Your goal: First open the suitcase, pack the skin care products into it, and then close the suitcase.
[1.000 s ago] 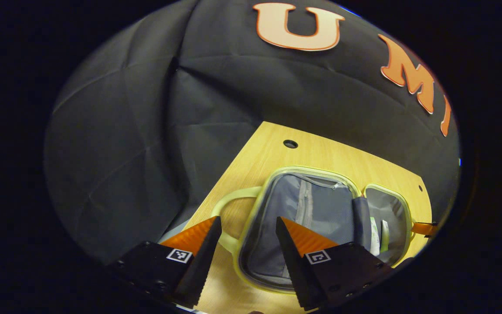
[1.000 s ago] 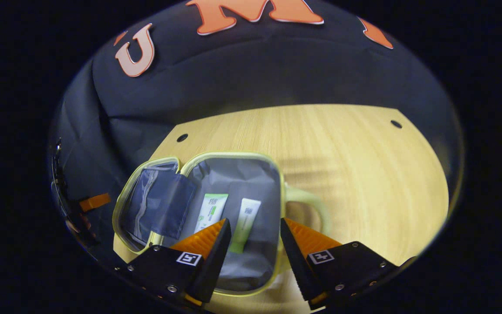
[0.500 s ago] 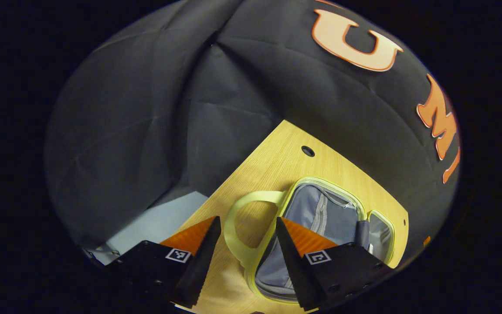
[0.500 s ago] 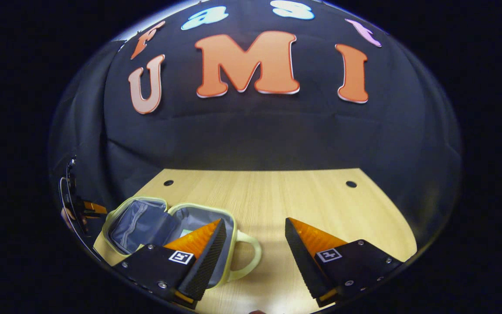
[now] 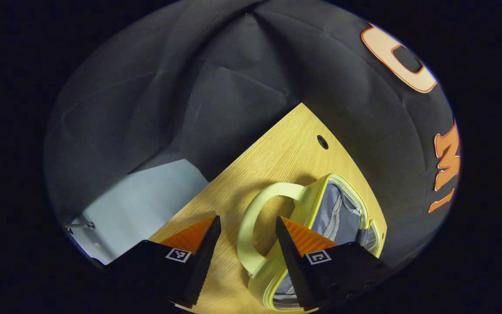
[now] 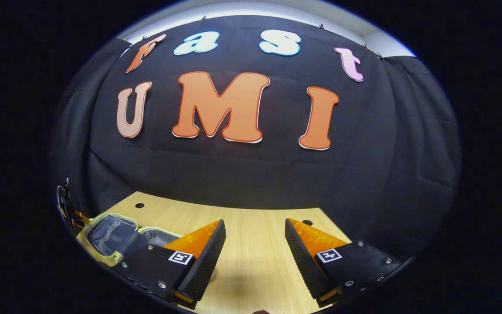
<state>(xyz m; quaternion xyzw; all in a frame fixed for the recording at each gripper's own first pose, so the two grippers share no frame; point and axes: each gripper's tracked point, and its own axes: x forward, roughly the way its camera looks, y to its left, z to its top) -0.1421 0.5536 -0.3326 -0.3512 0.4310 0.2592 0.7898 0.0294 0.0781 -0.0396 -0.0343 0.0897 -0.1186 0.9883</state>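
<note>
The small yellow-green suitcase (image 5: 320,205) lies open on the wooden table (image 5: 277,161), its grey lining and zipped inner pocket facing up. Its looped handle (image 5: 251,222) curves toward me and sits just above the gap of my left gripper (image 5: 246,229), which is open and holds nothing. In the right gripper view the same suitcase (image 6: 109,231) is low at the left, its nearer half mostly hidden behind one of my fingers (image 6: 203,253). My right gripper (image 6: 254,237) is open over bare table (image 6: 251,270), to the right of the case.
Round holes mark the tabletop (image 5: 322,141) (image 6: 139,205). The table's left edge drops off to a pale floor (image 5: 142,200). The black cloth wall stands close behind the table. Part of the other gripper (image 6: 70,211) shows at the far left rim.
The left gripper view has swung left, so the case's handle now lies by its fingers. My right gripper has tilted up and drawn back from the case; the tubes inside have left its view.
</note>
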